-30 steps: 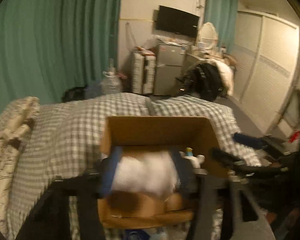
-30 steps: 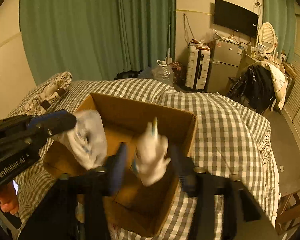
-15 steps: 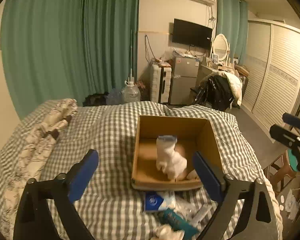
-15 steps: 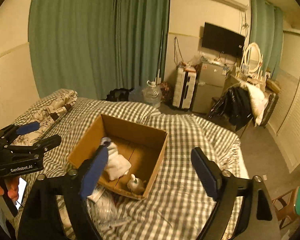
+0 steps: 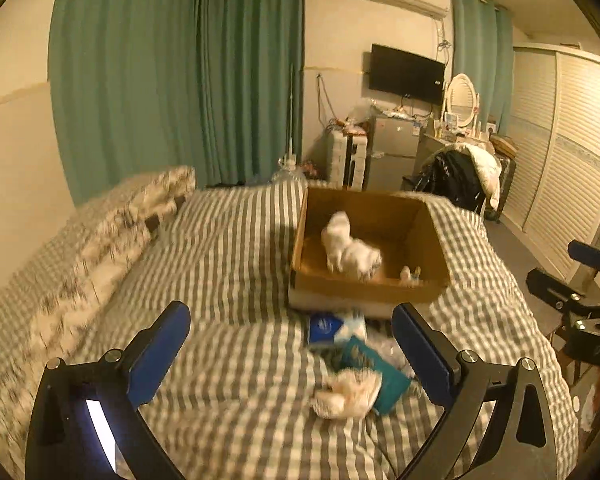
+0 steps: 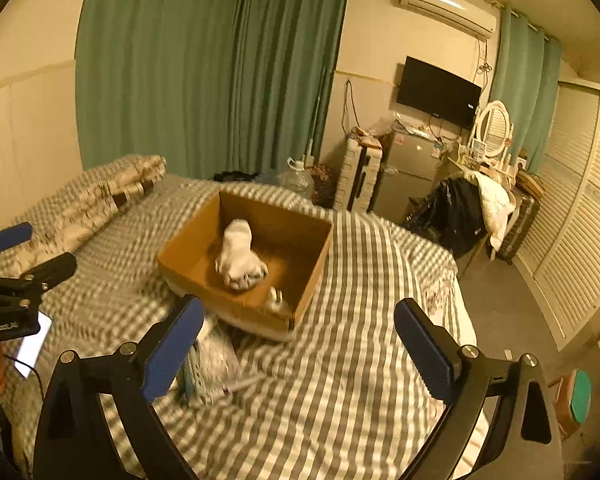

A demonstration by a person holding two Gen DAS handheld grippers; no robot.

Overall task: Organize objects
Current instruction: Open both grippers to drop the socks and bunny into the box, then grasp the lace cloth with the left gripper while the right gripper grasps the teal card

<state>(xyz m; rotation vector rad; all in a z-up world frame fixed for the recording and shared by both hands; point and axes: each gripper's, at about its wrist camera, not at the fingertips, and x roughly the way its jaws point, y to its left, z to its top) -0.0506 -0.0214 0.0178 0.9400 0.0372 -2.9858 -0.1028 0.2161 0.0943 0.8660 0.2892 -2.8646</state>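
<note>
An open cardboard box sits on the grey checked bed. Inside it lie a white cloth bundle and a small white bottle. My left gripper hangs over the bed in front of the box, its jaws opening wide with nothing between them. Below it lie a blue packet, a teal packet and a crumpled white cloth. My right gripper is also back from the box, its jaws opening and empty. The bundle and bottle show there too.
Clear plastic bags lie by the box's near corner. A patterned pillow lies at the bed's far left. Past the bed's right edge is floor with a stool. A lit phone is under the left gripper.
Both grippers let go of the white bundle and the small bottle into the box, opened wide and pulled back and away from it. The loose packets in front of the box came into view.
</note>
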